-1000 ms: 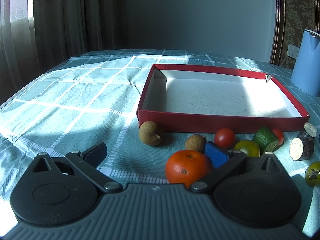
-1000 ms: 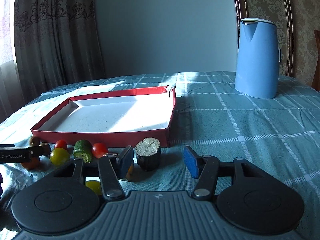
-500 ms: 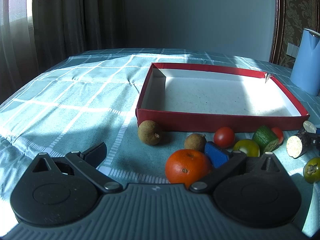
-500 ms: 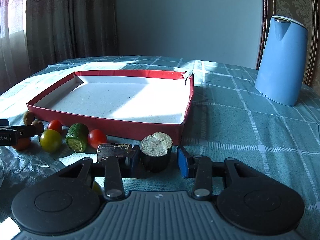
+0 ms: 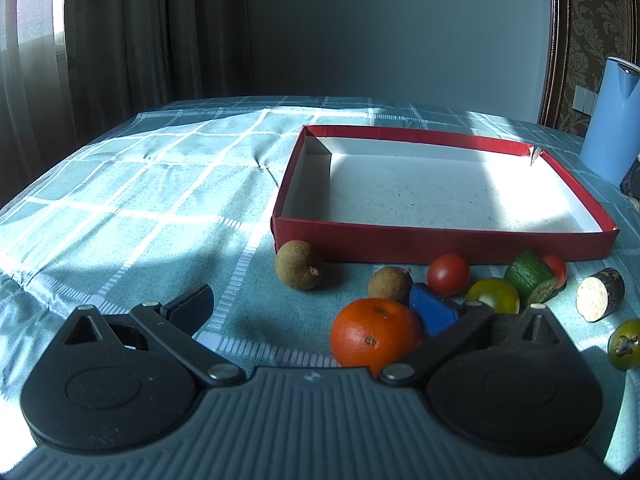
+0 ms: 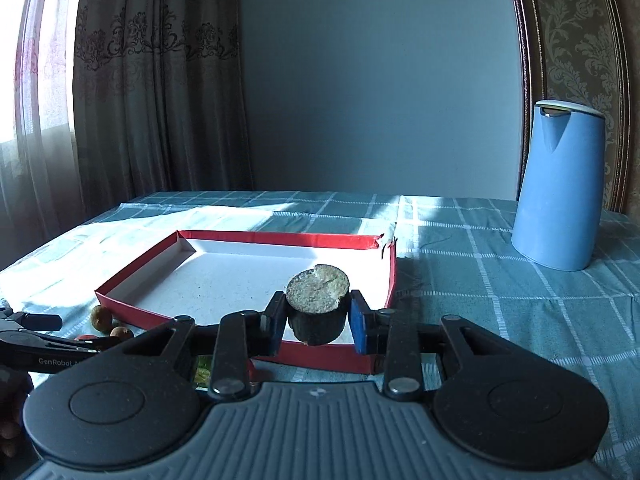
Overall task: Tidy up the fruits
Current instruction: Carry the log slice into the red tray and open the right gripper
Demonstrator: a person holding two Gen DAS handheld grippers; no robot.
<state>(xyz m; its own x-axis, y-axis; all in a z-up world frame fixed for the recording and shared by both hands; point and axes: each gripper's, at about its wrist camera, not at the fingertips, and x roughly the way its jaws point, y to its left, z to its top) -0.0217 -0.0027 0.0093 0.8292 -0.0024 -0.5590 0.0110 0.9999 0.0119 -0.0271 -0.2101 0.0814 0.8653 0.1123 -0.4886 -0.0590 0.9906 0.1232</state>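
Right gripper (image 6: 316, 322): in the lower centre of the right wrist view it is now pinching the dark cut piece (image 6: 317, 304), a stubby cylinder with a pale cut face turned up. A second ago the jaws were standing wide around it on the cloth; they have since closed onto its sides.

Dark cut piece: it is now riding clear of the cloth, showing in front of the near wall of the red tray (image 6: 136, 276). It looks lifted, not yet over the tray floor.

Left gripper (image 5: 320, 312): it is hanging spread wide in the lower part of the left wrist view, holding nothing and unmoved. The orange (image 5: 374, 334) is sitting between its fingers, against the blue pad (image 5: 434, 308) on the right.

Loose fruit: a second cut piece (image 5: 600, 294) is still lying at the right of the frame, where two lay side by side a second ago. In front of the tray are lying two brown round fruits (image 5: 299, 264), a red tomato (image 5: 448, 274), a yellow-green tomato (image 5: 494, 295) and a green cut piece (image 5: 530, 282).

Red tray: it is sitting empty in mid-frame on the checked tablecloth (image 5: 160, 184).

Far right: a blue kettle (image 6: 558, 188) is standing well apart from the tray.

Meaning for the task: judging from this, the first piece is secured and is about to travel into the tray; all the others are still waiting.
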